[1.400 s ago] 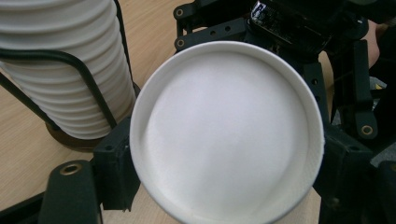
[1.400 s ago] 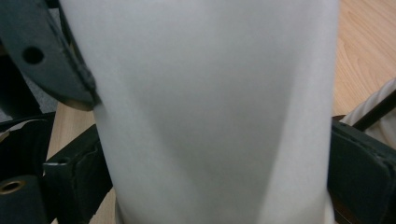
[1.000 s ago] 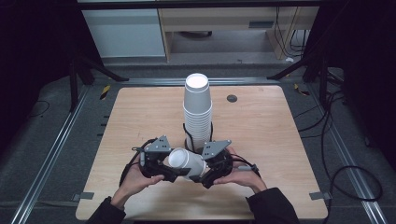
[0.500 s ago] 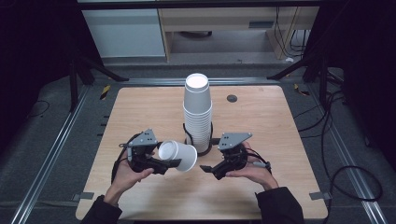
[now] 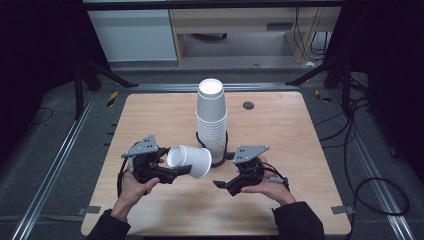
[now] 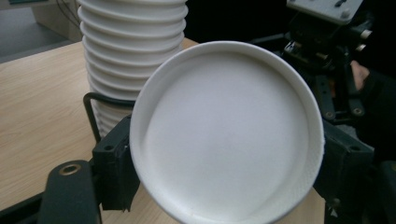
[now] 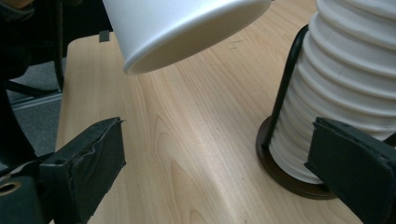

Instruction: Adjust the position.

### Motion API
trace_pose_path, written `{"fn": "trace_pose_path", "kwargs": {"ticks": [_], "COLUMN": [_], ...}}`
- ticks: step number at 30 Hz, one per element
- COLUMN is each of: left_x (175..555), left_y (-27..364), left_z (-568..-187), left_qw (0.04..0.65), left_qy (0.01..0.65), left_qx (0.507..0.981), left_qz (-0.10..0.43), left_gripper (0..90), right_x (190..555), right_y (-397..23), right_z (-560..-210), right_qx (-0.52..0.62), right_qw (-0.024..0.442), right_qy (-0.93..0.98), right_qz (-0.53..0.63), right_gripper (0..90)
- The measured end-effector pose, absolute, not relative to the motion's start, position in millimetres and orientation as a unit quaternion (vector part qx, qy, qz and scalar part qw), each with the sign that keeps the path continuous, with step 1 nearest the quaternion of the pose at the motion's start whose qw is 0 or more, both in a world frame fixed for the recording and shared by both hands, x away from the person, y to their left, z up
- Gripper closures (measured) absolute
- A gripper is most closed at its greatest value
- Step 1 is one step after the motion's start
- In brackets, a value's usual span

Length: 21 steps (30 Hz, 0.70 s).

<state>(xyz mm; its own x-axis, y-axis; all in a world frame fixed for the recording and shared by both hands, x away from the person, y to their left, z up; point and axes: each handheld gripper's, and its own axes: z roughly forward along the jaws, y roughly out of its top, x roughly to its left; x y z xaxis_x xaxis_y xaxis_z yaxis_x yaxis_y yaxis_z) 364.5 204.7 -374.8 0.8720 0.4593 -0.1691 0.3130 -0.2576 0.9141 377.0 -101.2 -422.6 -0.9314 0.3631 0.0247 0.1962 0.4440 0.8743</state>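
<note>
There's the light wooden table with rounded corners (image 5: pixel 150 120), sitting on a dark grey floor (image 5: pixel 50 165) between metal rails. Standing on it, just ahead of the right claw (image 5: pixel 223 186) and a touch to its left, is a round dark base with a black wire upright (image 7: pixel 285 175), and it carries a tall stack of white paper cups (image 5: pixel 212 120), upside down. Farther off from that claw, near the table's back edge, a small dark round disc (image 5: pixel 248 105) is set in the top. Around the left claw (image 5: pixel 182 171), it's bare wood grain.
</note>
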Motion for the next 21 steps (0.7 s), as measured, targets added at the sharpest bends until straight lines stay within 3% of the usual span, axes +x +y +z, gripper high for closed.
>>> {"fn": "trace_pose_path", "kwargs": {"ticks": [21], "left_x": [358.2], "left_y": [192.7], "left_z": [-373.4], "left_qw": [0.581], "left_qy": [0.212], "left_qx": [0.784], "left_qz": [0.042], "left_gripper": [21.8], "right_x": [372.1], "right_y": [-87.7], "right_z": [-427.9], "right_qx": [0.155], "right_qw": [0.031], "right_qy": [0.840], "right_qz": [0.520], "right_gripper": [4.1]}}
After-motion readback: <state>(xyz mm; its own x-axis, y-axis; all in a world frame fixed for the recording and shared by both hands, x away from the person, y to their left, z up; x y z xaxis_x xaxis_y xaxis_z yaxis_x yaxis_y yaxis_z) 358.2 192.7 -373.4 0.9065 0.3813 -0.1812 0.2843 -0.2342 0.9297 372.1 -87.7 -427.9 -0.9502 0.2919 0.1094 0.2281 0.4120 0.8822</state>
